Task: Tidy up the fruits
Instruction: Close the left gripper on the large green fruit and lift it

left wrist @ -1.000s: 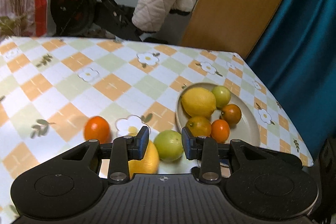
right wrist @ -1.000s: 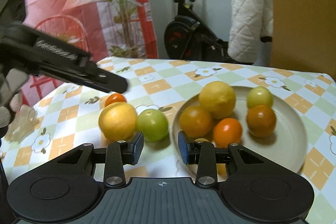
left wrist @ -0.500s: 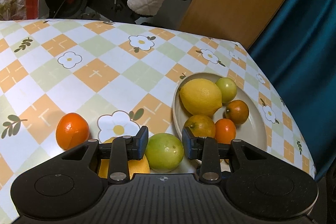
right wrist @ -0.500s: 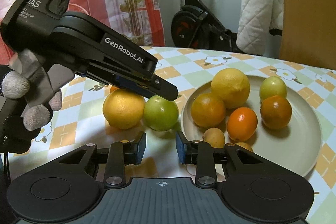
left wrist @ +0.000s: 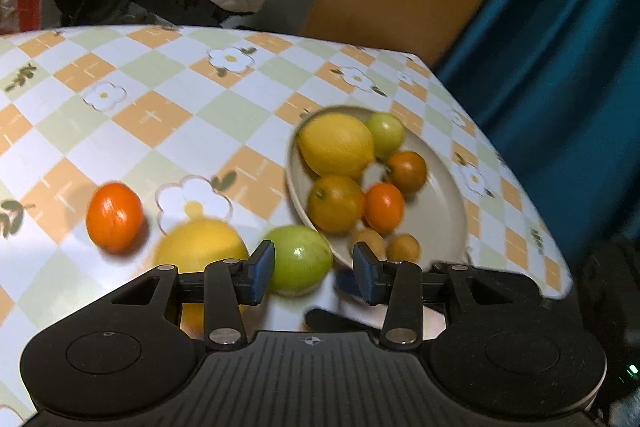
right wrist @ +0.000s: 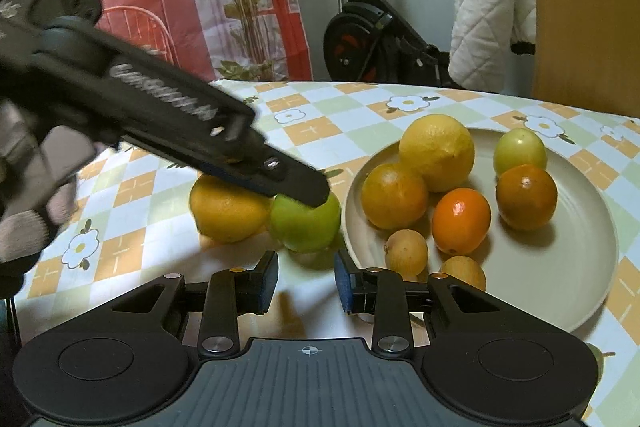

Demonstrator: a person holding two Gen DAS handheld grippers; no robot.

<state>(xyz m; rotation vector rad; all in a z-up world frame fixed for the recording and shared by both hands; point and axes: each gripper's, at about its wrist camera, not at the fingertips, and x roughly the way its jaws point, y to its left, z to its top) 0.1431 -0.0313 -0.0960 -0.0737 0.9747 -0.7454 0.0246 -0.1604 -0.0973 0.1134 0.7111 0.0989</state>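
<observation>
Left gripper (left wrist: pixel 313 269): jaws apart, straddling the green fruit (left wrist: pixel 299 260), not clamped.
Right gripper (right wrist: pixel 306 280): jaws apart, empty, green fruit just beyond at 12 o'clock.
Yellow citrus (right wrist: pixel 227 213): touching green fruit, at its 9 o'clock.
Plate (right wrist: pixel 560 267): at 2 o'clock on table (right wrist: pixel 320 115), holding seven fruits.

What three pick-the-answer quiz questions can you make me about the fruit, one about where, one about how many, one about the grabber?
1. Where is the green fruit nearest the left gripper?
A. on the plate
B. on the tablecloth beside the plate
C. on the bike

2. How many fruits lie on the plate?
A. three
B. five
C. seven

3. The left gripper is
A. open
B. shut on a lemon
C. out of view

Answers: B, it sits on the cloth by the rim; C, seven count out in the right view; A, its fingers stand apart.
</observation>
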